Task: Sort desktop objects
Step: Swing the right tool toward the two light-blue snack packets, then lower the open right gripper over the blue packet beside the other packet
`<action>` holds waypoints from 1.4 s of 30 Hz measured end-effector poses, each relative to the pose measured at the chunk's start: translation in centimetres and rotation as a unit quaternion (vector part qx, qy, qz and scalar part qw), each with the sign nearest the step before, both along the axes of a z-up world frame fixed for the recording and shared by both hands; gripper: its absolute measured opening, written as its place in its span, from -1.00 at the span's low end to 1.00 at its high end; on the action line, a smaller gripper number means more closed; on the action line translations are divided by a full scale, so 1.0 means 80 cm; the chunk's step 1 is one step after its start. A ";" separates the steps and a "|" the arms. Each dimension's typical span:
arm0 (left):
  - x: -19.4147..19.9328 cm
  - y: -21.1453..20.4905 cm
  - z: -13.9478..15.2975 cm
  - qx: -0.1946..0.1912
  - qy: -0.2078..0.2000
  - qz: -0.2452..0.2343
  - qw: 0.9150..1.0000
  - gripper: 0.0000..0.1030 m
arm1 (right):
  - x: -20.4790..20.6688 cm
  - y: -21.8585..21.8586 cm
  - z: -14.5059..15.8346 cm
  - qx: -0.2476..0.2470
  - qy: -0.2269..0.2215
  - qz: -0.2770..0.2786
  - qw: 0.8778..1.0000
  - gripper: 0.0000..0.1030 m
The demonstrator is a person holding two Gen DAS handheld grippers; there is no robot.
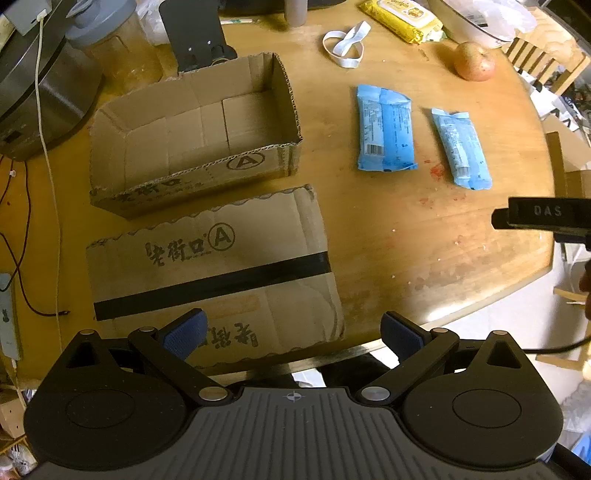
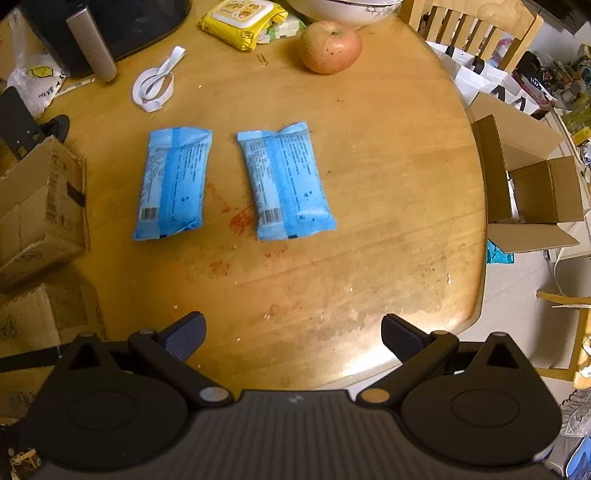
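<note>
Two blue snack packets lie side by side on the round wooden table (image 2: 369, 221): the left packet (image 2: 171, 182) (image 1: 384, 129) and the right packet (image 2: 286, 181) (image 1: 461, 147). An open cardboard tray (image 1: 192, 133) stands left of them, with a flat cardboard lid (image 1: 214, 273) in front of it. My left gripper (image 1: 293, 334) hovers open over the lid's near edge, holding nothing. My right gripper (image 2: 293, 334) is open above the table's near part, short of the packets; in the left wrist view it shows at the right edge (image 1: 543, 218).
An apple (image 2: 330, 46), a yellow wipes pack (image 2: 243, 20), a white band (image 2: 155, 86) and a white bowl (image 2: 343, 7) sit at the far side. A jar (image 1: 118, 44), a metal appliance (image 1: 33, 96) and cables (image 1: 48, 155) crowd the left. A chair (image 2: 469, 29) and an open box (image 2: 524, 177) stand off the table's right.
</note>
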State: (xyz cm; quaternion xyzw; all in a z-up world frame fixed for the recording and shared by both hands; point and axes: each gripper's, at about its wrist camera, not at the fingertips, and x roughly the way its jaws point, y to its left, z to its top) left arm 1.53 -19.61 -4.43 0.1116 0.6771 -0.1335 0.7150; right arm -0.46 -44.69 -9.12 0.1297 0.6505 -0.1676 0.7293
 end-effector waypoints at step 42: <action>0.003 -0.004 -0.002 -0.001 0.006 -0.009 1.000 1.00 | 0.077 -0.040 -0.024 -0.018 -0.001 0.002 1.000 1.00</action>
